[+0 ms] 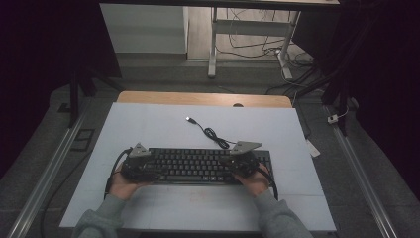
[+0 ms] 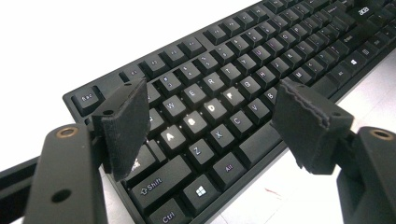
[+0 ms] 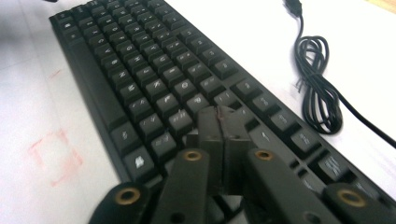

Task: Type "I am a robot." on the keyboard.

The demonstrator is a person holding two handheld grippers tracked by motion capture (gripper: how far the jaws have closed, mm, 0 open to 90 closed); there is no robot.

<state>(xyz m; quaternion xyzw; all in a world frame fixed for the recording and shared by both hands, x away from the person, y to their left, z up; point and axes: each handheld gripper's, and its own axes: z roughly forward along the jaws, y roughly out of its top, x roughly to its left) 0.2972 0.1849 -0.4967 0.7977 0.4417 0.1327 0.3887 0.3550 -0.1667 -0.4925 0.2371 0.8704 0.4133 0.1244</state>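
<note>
The black keyboard (image 1: pixel 198 166) lay flat on the white sheet (image 1: pixel 148 124) that covered the table, directly under both tongs, long side facing the person. The left gripper (image 2: pixel 212 121) hovered over its left end, jaws spread wide apart; between them sat the A, S, D and Z keys, with nothing pinched. In the high view that gripper (image 1: pixel 141 166) sat on the keyboard's left edge in the left hand (image 1: pixel 124 183). The right gripper (image 3: pixel 222 126) stood over the right-hand keys, its two pads pressed together or very nearly so, nothing between them. Beyond its tips, off to the right, the keyboard's cable (image 3: pixel 317 84) lay bundled in loops on the sheet, its USB plug (image 1: pixel 189 119) farther out.
</note>
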